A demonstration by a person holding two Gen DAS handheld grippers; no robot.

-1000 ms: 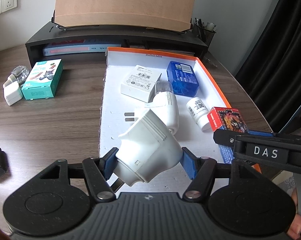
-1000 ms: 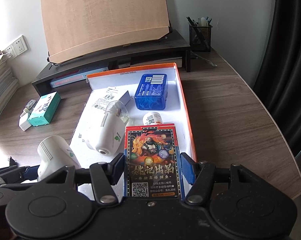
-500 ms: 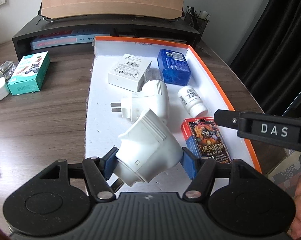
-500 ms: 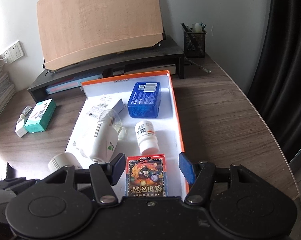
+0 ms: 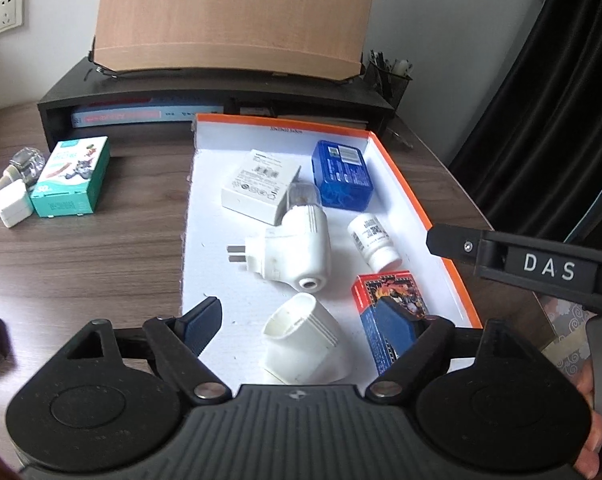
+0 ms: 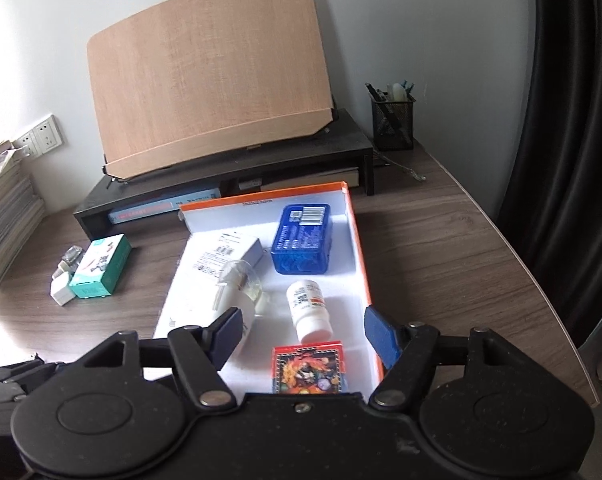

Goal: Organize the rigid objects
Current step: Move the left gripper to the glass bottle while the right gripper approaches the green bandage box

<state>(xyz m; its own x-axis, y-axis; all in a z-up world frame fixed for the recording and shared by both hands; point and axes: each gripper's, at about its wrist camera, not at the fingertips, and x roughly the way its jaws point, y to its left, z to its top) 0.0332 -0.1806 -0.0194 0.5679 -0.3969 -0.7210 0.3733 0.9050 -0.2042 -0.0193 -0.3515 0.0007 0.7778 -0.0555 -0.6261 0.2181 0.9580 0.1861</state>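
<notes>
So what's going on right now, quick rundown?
Left gripper and right gripper open, jaws just widened. White plug housing and red card box released in orange-rimmed tray. Nothing blocking.

Office/study desk: wood desk [image 6: 441, 240], monitor riser [image 6: 229, 172], mesh pen cup [image 6: 393, 120], wall sockets [image 6: 41, 140], book stacks [image 6: 5, 216].

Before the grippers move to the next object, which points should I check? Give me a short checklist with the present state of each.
1. Left gripper jaws just opened, clear of white plug housing: ok.
2. Right gripper jaws just opened, card box released: ok.
3. Both items lie inside the tray: ok.
4. Teal box still outside the tray: not ok.
5. White adapter also outside: not ok.
6. Card box fully flat: cannot tell.
</notes>
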